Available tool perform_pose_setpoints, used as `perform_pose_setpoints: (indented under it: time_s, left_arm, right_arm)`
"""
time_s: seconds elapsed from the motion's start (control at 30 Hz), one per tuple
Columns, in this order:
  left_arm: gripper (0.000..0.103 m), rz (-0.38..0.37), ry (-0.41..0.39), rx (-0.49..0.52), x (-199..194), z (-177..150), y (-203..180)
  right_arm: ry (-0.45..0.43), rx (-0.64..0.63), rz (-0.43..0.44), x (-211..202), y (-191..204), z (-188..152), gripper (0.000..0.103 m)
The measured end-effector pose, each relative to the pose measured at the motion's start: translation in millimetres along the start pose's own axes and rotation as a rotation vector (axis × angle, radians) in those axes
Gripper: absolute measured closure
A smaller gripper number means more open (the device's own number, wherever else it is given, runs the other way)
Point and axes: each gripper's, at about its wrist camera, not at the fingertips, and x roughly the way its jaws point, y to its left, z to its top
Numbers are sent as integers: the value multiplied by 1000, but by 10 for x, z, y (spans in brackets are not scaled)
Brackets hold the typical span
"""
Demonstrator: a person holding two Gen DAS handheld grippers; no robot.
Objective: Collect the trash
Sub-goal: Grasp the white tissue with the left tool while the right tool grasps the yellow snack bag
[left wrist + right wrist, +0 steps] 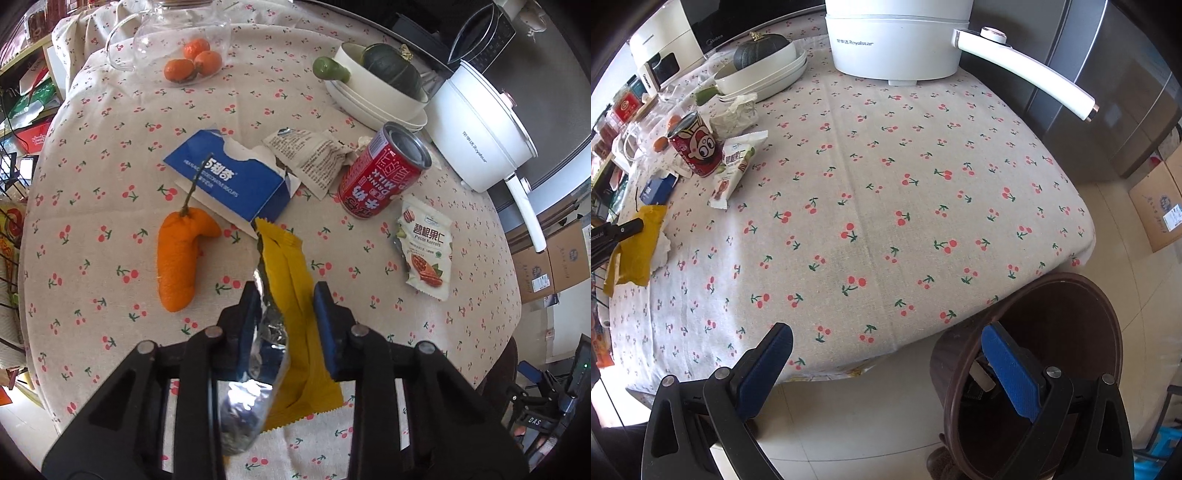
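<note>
A yellow wrapper (291, 280) with a silver foil lining lies flat on the table (886, 184), between the two blue pads of the left hand-held gripper (284, 306). The jaws stand a little wider than the wrapper and do not seem to press it yet; whether either pad touches it cannot be told. The wrapper looks very light, thin and crinkly, and probably slick on its foil side, so it should crush easily. The raised, curled foil edge on its left looks like the best place to pinch, since the flat part hugs the cloth.

Beyond it lie more pieces of trash: a torn blue box (232, 181), a crumpled paper packet (314, 157), an opened red can (384, 173) lying tilted, and a small nut packet (424, 247) to the right. An orange peel (181, 258) with a stem lies to the left.

The right hand-held gripper (886, 369) is wide open and holds nothing. It hangs past the near edge of the table, with a dark brown bin (1034, 350) just below its right finger, standing on a pale tiled floor.

The table wears a soft cloth printed with red cherries, which may bunch if dragged. At the far side stand a white cooker (897, 44), stacked white dishes (373, 92) holding a green squash, and a glass jug (177, 37) with small oranges seen through it.
</note>
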Motion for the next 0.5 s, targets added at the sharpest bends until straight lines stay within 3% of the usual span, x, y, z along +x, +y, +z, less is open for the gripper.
perform_pose_setpoints:
  time_s: [0.1,0.5]
  left_arm:
    - [93,-36,1,39,-93,-34,-1]
    - [101,-168,-85,60,-663,-201,278]
  right_arm:
    - [-9,-19,22,4,197,56,0]
    - [-25,-94,113,94,1061,223,0]
